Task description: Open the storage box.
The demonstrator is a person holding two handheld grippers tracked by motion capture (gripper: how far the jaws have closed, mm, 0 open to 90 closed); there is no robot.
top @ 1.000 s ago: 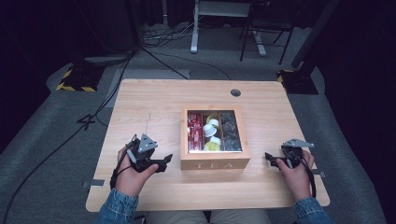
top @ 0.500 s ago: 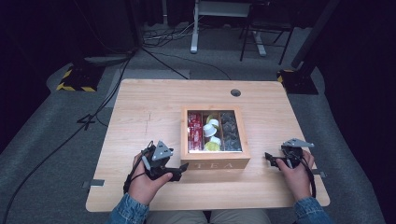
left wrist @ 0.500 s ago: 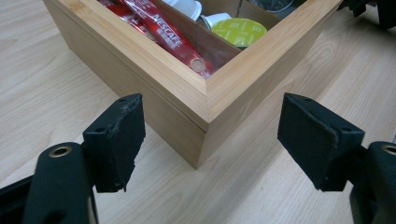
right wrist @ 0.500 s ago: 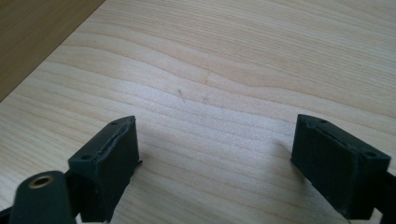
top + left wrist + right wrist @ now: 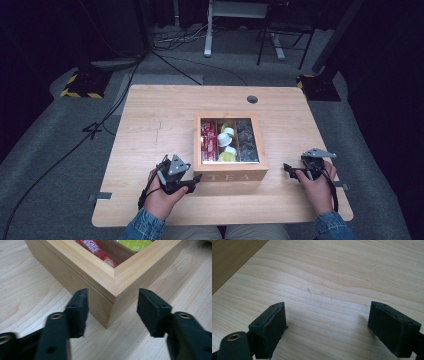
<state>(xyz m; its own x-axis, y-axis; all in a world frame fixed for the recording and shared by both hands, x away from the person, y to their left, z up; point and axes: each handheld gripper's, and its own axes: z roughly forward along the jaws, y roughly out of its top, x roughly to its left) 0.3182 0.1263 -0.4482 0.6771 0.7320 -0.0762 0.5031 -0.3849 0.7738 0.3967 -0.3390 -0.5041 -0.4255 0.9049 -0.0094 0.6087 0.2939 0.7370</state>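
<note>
High view: left gripper at the tea box corner, right one parked

High view: wooden tea box sits mid-bench, glass lid shut, "TEA" on the front wall. Left gripper has its jaws up against the box's front-left corner. Right gripper rests on the bench, just beside the box's right side, not touching. Jaw gaps too small to read from up here.

Left gripper view: jaws spread wide, holding nothing, straddling the box corner. Lid seam runs right at jaw height. Red sachets and a green packet visible under the glass; contents are far less legible from above.

Right gripper view: jaws wide apart, empty, bare bench grain between them. Box wall sits at the top left edge.

Risk, my read: closing on a corner gives poor pad contact, so the jaws could skid off the wood or shove the box sideways. Right gripper isn't bracing it, so nothing stops a slide.
</note>
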